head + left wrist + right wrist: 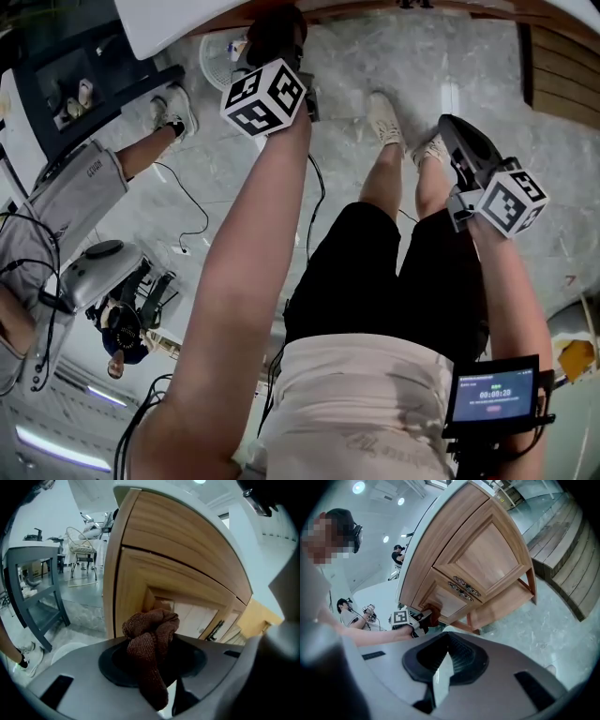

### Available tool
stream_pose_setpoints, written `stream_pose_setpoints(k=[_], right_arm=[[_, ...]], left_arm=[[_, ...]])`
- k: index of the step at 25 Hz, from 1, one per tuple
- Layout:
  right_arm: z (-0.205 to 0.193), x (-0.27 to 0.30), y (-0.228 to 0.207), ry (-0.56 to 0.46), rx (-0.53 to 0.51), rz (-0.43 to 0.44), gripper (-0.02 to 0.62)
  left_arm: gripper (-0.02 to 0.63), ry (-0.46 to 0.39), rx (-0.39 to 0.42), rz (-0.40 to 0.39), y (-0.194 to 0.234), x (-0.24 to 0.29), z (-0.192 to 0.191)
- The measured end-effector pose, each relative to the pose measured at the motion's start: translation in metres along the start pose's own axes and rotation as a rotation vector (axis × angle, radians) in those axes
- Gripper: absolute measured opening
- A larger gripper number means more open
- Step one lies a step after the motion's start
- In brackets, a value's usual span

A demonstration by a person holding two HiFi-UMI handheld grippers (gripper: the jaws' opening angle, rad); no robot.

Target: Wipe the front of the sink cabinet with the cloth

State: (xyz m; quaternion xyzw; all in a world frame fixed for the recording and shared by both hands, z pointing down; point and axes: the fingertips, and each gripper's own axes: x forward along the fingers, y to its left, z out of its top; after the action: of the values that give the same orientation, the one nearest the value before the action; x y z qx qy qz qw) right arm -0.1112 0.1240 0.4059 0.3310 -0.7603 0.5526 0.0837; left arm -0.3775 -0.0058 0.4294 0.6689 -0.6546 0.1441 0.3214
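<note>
My left gripper (154, 656) is shut on a bunched brown cloth (151, 641). The cloth is held up to the lower door of the wooden sink cabinet (178, 583). In the right gripper view the left gripper (417, 620) presses the cloth (433, 614) against the lower left corner of the cabinet (487, 559). From the head view the left gripper (277, 37) reaches under the white counter edge (178, 19). My right gripper (448, 641) hangs back from the cabinet, jaws together and holding nothing; it sits beside the person's feet (464, 141).
A dark grey shelf stand (33, 588) stands left of the cabinet. A white round object (220, 56) lies on the marble floor by it. Wooden steps (567, 550) run along the right. Another person (66, 197) sits at the left, with cables nearby.
</note>
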Motion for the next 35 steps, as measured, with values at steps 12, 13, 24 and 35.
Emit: stream_pose_setpoints(k=[12,13,24,35], right_arm=[[0.004,-0.008,-0.007,-0.045,0.031,-0.017,0.012],[0.003,-0.008,-0.008,-0.044,0.033,-0.02,0.012],[0.0,-0.01,-0.012,-0.041,0.043,-0.036,0.012],[-0.002,-0.009,-0.013,-0.032,0.042,-0.033,0.012]], left_arm=[[0.167,0.038,0.024,-0.052,-0.031,0.016,-0.008],[0.169,0.042,0.036,-0.068,-0.038,0.018,-0.008],[0.169,0.073,0.175,-0.228,-0.111,0.035,-0.012],[0.169,0.091,0.257,-0.315,-0.151,0.03,-0.018]])
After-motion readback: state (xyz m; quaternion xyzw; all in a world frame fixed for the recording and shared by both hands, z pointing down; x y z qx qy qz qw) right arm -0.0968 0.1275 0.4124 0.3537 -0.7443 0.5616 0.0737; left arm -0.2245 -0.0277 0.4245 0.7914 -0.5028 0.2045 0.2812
